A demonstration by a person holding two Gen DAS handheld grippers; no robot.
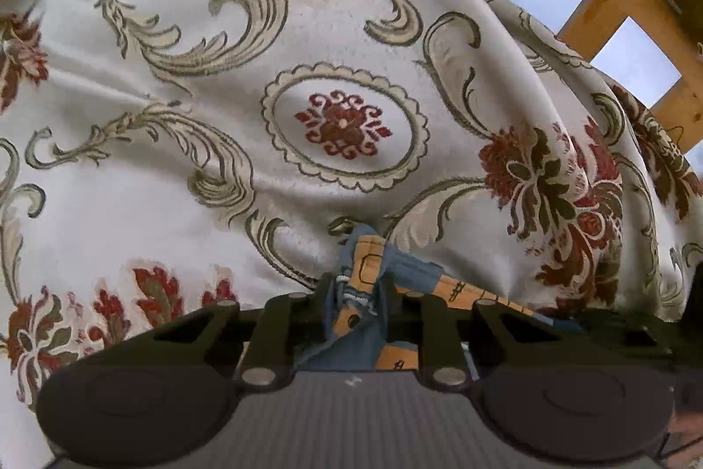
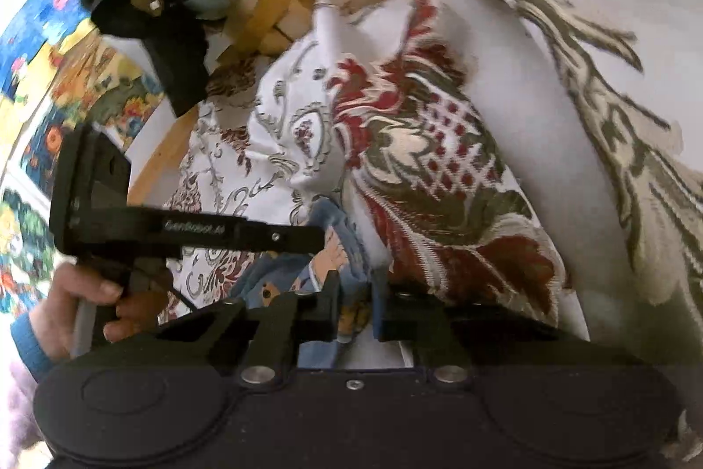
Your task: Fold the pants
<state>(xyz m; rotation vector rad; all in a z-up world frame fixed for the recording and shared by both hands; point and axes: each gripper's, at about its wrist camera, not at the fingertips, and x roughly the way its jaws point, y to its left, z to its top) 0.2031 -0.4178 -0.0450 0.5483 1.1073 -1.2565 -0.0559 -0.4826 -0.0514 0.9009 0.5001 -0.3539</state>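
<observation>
Evidently I am mid-carry in the fold: my left gripper [image 1: 356, 293] is closed down on a bunched edge of the pants [image 1: 373, 271], blue fabric with orange printed patches, and my right gripper [image 2: 356, 306] likewise has its fingers pinched together on a fold of the same cloth. The pants hang between the two tools, just above the patterned bedspread [image 1: 219, 170], the landmark for all that follows. Beyond the bedspread's far edge runs a wooden bed frame [image 1: 588, 7]. In the right wrist view the other tool sits beside the bedspread's near corner, gripped by a hand [image 2: 83, 306]. My judgement is that the next move calls for lowering both pinched edges together onto the bedspread, keeping them level, before letting go. No containers appear in either view.
</observation>
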